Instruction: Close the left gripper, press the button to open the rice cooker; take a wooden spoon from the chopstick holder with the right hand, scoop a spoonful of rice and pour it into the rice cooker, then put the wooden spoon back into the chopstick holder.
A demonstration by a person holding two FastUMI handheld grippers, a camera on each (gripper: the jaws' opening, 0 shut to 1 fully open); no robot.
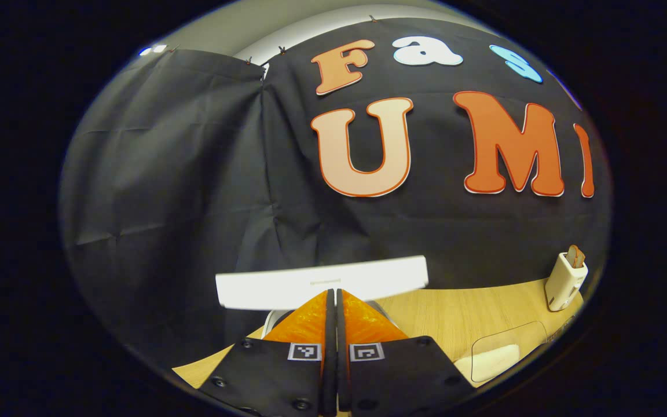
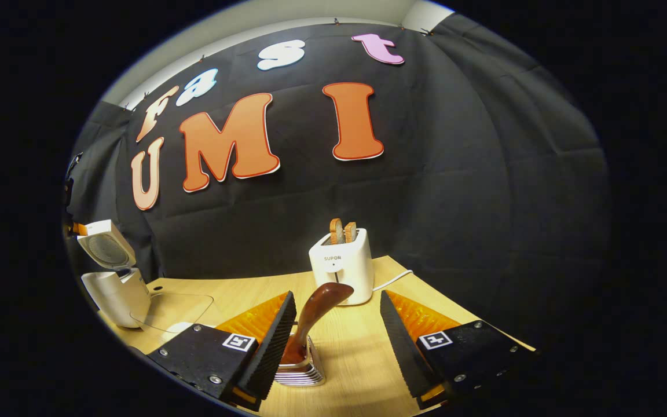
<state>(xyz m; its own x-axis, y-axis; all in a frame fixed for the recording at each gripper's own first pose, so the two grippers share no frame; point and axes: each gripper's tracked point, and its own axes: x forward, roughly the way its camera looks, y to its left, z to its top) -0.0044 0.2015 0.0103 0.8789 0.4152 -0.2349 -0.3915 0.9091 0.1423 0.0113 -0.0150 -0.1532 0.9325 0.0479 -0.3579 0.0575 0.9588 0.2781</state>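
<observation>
A: Where is the left gripper [image 1: 333,301] just now?

B: Its jaws are pressed together, nothing between them, and the tips sit right in front of the white rice cooker [image 2: 114,278]. In the left gripper view the cooker's flat white lid [image 1: 322,282] stretches across just beyond the tips.

A: Is the cooker open?

B: Yes. In the right gripper view it stands at the far left of the pale wooden worktop [image 2: 356,353], with its lid tipped up so the round grey underside faces out.

A: And the right gripper [image 2: 338,324]?

B: Jaws spread wide, gripping nothing. Between them stands the dark brown wooden spoon [image 2: 316,313], upright and leaning a little, its foot in the ribbed shiny metal chopstick holder [image 2: 301,368]. The left finger [image 2: 270,341] is just beside the spoon; I cannot tell whether it touches.

A: What else is on the worktop?

B: A white toaster with two brown slices [image 2: 342,263] sticking up, farther back, beyond the spoon, its white cord trailing to the right. Near the cooker lies a clear shallow container with white rice [image 1: 498,356] in it.
</observation>
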